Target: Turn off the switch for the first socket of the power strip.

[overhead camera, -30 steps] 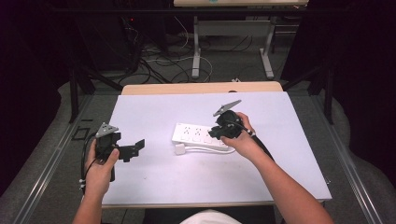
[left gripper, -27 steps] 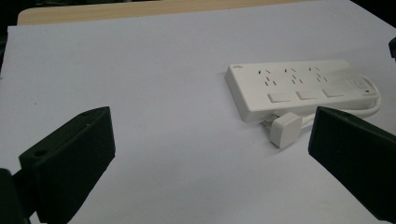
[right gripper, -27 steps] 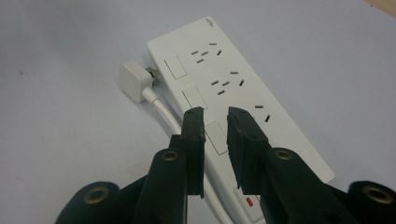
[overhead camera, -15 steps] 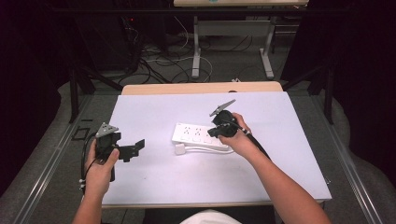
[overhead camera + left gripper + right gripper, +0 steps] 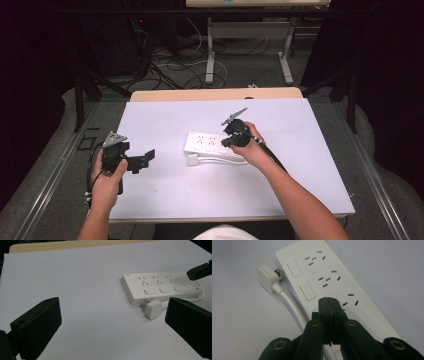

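A white power strip (image 5: 212, 145) (image 5: 160, 286) (image 5: 329, 282) lies flat in the middle of the white table, with three socket groups and three rocker switches. Its white cord and plug (image 5: 193, 160) (image 5: 153, 309) (image 5: 267, 278) rest along its near side. My right gripper (image 5: 229, 141) (image 5: 329, 305) is shut with its jaws pressed together and nothing between them, tips down over the strip near the third switch. My left gripper (image 5: 146, 158) (image 5: 110, 322) hovers open over bare table to the left of the strip, jaws wide apart and empty.
The white table top (image 5: 165, 120) has a wooden strip along its far edge (image 5: 210, 94). Beyond it stand a desk's legs (image 5: 210, 55) and loose cables on the floor. Dark frame rails run along both sides.
The right gripper has shifted slightly over the right end of the power strip. The left gripper has stayed in place, open.
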The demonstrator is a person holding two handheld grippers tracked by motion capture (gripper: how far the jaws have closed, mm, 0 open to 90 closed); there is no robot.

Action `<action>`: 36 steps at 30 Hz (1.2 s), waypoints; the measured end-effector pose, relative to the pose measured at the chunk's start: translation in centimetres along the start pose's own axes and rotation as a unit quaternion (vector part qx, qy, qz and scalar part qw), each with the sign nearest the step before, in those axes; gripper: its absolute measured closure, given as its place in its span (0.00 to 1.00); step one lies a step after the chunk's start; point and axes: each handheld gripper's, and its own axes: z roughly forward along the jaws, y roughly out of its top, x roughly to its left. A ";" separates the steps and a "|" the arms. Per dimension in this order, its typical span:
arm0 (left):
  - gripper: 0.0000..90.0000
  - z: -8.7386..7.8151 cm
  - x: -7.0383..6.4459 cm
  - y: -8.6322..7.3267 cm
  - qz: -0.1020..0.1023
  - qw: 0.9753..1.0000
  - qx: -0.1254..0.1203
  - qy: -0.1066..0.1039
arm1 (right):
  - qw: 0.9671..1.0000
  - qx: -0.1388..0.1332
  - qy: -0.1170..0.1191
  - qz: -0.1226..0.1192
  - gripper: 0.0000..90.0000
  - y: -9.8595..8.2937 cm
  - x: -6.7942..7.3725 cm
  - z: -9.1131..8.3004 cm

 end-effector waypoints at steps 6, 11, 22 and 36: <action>0.00 0.0 0.0 0.0 0.000 1.000 0.001 -0.001 | 1.000 0.008 0.001 0.005 1.00 0.1 0.2 0.5; 0.00 0.0 0.0 0.0 0.000 1.000 0.001 -0.001 | 1.000 0.007 0.007 -0.004 1.00 0.3 0.5 1.3; 0.00 0.0 0.1 0.0 0.001 1.000 0.004 -0.001 | 1.000 0.018 0.006 -0.008 1.00 0.4 0.7 2.5; 0.01 0.1 0.1 0.0 0.001 1.000 0.006 -0.001 | 1.000 0.030 0.008 -0.002 1.00 0.2 0.5 3.2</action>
